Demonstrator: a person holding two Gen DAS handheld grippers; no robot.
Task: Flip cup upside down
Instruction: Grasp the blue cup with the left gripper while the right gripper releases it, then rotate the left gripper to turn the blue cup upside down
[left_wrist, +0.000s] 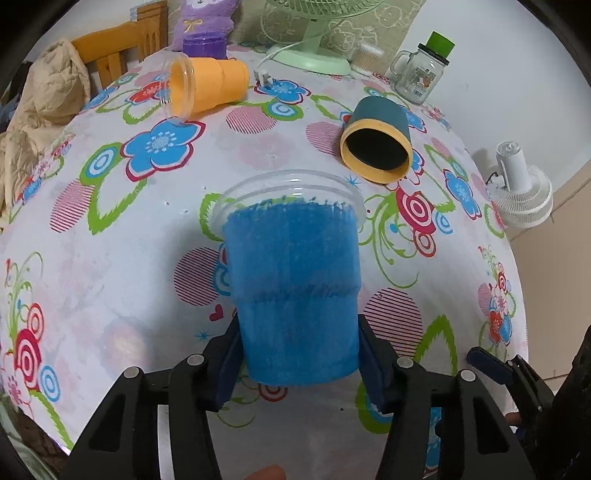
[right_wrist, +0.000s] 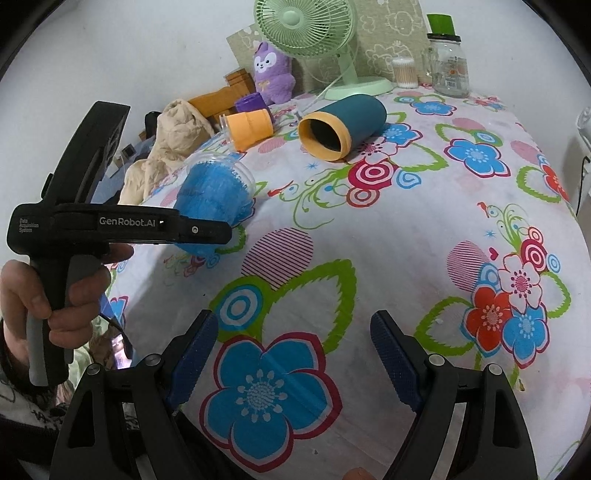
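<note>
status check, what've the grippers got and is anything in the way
Left gripper shut on blue cup, tipped, rim leading. Right gripper open, empty. Teal cup, orange cup lying beyond, apart.

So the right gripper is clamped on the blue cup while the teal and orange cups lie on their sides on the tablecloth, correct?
Not quite: the left gripper is clamped on the blue cup, as the left wrist view shows. The right gripper is open and holds nothing. The teal cup and orange cup do lie on their sides on the tablecloth.
</note>
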